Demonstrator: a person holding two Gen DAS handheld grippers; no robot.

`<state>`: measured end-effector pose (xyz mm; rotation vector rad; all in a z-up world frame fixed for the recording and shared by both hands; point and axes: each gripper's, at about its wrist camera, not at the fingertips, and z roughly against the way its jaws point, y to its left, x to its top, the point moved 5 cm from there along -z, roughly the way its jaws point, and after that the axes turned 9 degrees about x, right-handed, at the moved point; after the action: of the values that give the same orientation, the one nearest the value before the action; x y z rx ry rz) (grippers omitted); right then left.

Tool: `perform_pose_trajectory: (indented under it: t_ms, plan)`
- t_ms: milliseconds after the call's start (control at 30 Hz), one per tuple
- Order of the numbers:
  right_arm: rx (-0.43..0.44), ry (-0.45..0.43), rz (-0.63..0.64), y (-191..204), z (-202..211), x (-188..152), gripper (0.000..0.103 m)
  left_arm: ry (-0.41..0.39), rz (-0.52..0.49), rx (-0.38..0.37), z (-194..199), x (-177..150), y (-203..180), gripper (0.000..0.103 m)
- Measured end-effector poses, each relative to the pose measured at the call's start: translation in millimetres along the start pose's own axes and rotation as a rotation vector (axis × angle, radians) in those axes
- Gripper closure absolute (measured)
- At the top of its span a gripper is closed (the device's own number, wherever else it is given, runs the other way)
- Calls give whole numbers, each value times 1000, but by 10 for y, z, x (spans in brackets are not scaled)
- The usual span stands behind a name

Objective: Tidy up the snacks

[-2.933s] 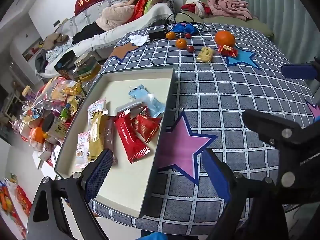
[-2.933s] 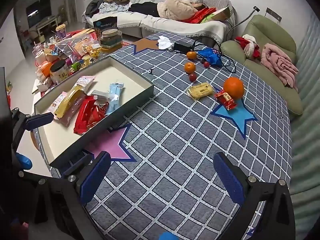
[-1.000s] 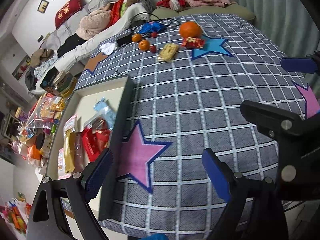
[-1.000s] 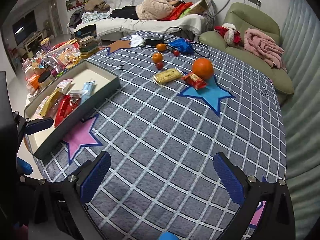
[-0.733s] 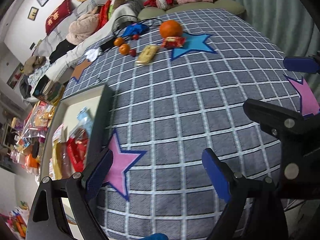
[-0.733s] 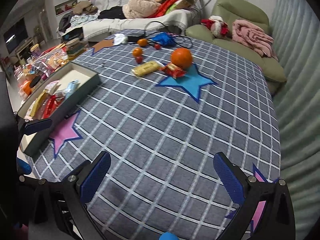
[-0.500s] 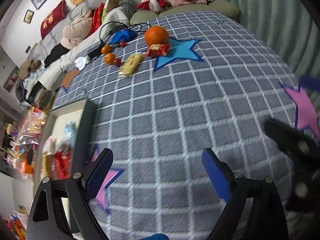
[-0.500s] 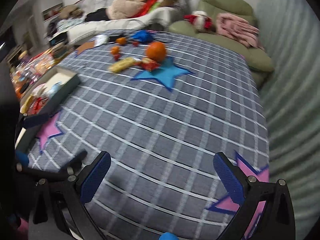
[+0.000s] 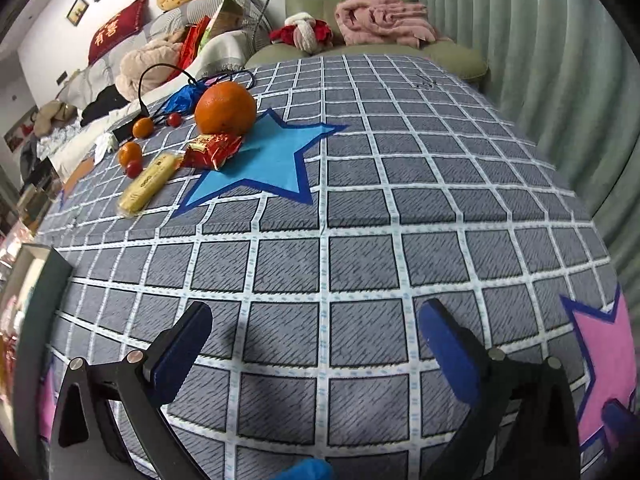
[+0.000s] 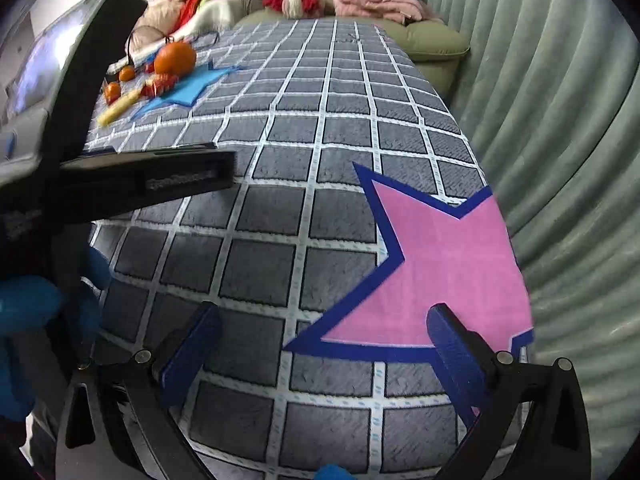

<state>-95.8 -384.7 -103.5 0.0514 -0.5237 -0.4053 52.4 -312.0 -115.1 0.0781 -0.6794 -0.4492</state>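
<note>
While I am holding both tongs wide open over the checked counter (image 9: 360, 216), my left tongs (image 9: 316, 344) have just been opening with nothing between them. My right tongs (image 10: 320, 344) are holding nothing. The yellow snack (image 9: 148, 184) and red snack (image 9: 212, 151) are lying by the orange (image 9: 225, 107).

A grey checked table (image 9: 360, 208) is carrying an orange (image 9: 225, 107), red packet (image 9: 212, 146), yellow bar (image 9: 148, 182); a tray (image 9: 44, 280) is sitting at its edge.
</note>
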Motion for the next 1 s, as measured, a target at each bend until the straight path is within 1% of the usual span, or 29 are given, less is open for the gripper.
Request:
perform_pose_trajectory:
  t_ms: [67,100,133,200,1000]
  plan:
    - [-6,-35,1,0,-4,17,0,35,48,-74,-77,5,61,0]
    - [-6,-53,7,4,-5,17,0,36,73,-89,-90,20,118,0]
    - [-6,-58,10,-2,-19,26,0,41,77,-72,-108,25,149,0]
    - [-2,-56,11,11,-30,48,0,40,77,-66,-103,37,160,0]
    - [-4,-78,22,24,-22,51,0,39,78,-65,-101,32,132,0]
